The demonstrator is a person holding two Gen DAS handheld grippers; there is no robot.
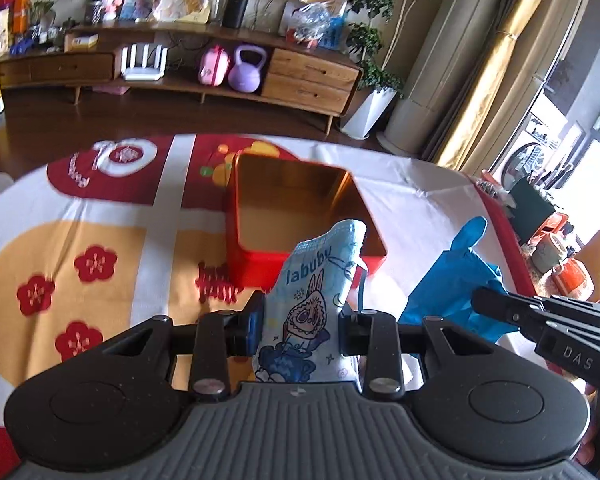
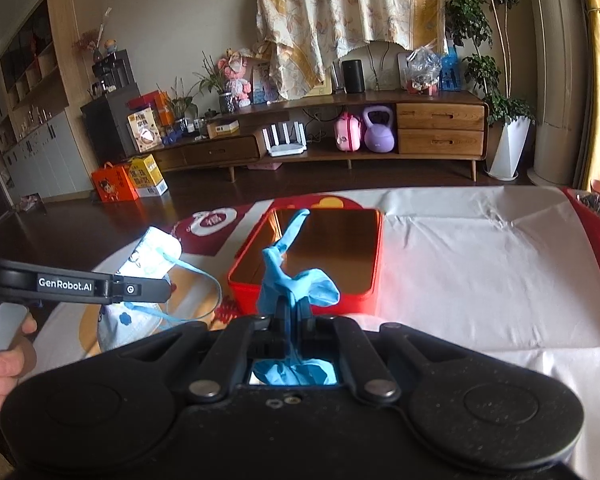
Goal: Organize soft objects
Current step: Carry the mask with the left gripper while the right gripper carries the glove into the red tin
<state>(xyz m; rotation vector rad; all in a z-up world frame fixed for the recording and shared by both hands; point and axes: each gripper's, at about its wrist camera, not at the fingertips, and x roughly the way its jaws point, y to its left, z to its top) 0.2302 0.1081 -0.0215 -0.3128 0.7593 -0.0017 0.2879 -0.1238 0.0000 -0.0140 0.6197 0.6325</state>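
My left gripper [image 1: 302, 322] is shut on a light-blue printed face mask [image 1: 316, 292], held up above the patterned tablecloth [image 1: 100, 216]. Just beyond it stands an open red tin box [image 1: 300, 208] with a gold inside and nothing in it. In the right wrist view my right gripper [image 2: 290, 316] is shut on a crumpled blue glove [image 2: 296, 280], lifted in front of the red tin box [image 2: 320, 256]. The glove [image 1: 456, 276] and right gripper [image 1: 484, 302] also show at the right of the left wrist view. The left gripper [image 2: 158, 290] with the mask [image 2: 156, 256] shows on the left, a hand [image 2: 4, 360] behind it.
The table's white cloth [image 2: 460, 264] stretches right of the tin. Past the table's far edge is dark wood floor, then a low wooden cabinet [image 2: 440, 132] with a purple kettlebell [image 2: 378, 130]. Orange and green items [image 1: 560, 256] sit off the table's right side.
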